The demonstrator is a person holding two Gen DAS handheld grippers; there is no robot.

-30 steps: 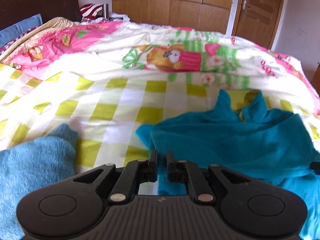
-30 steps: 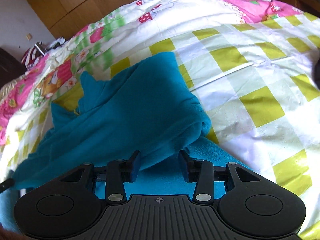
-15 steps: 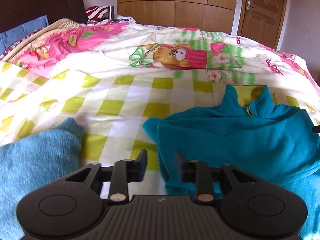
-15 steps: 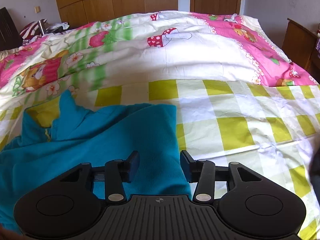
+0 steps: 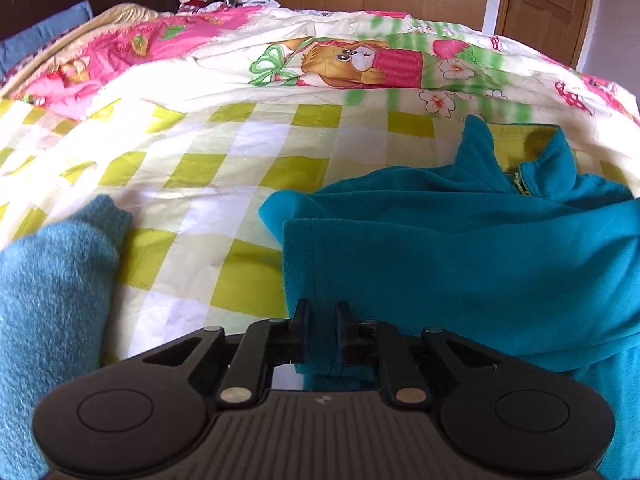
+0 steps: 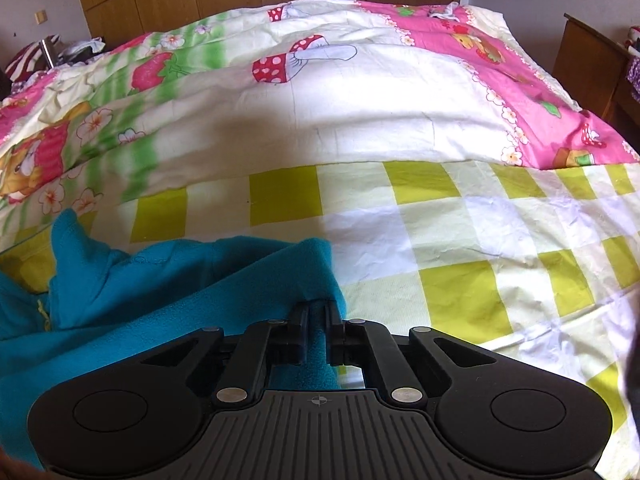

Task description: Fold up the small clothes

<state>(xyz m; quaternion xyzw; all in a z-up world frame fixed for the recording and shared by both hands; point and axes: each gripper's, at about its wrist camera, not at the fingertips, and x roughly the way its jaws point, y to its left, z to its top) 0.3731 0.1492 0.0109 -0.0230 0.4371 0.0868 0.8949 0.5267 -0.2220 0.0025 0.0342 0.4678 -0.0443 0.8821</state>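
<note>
A teal fleece top [image 5: 460,248] with a zip collar lies on the checked bedsheet, its sleeves folded in over the body. My left gripper [image 5: 321,312] is shut on the near left edge of the fleece top, fabric pinched between its fingers. In the right wrist view my right gripper [image 6: 318,310] is shut on the near right edge of the same fleece top [image 6: 160,280]. The collar [image 5: 532,160] points away from me toward the quilt.
A fuzzy light-blue garment [image 5: 52,280] lies at the left beside the fleece. A rolled cartoon quilt [image 6: 320,100] crosses the bed behind. The yellow-checked sheet [image 6: 500,260] stretches right. A wooden cabinet [image 6: 592,64] stands at the far right; wardrobes and a door line the back wall.
The left gripper opened, then closed on the fleece's left edge. The right gripper, open before, swung level and closed on the right edge.
</note>
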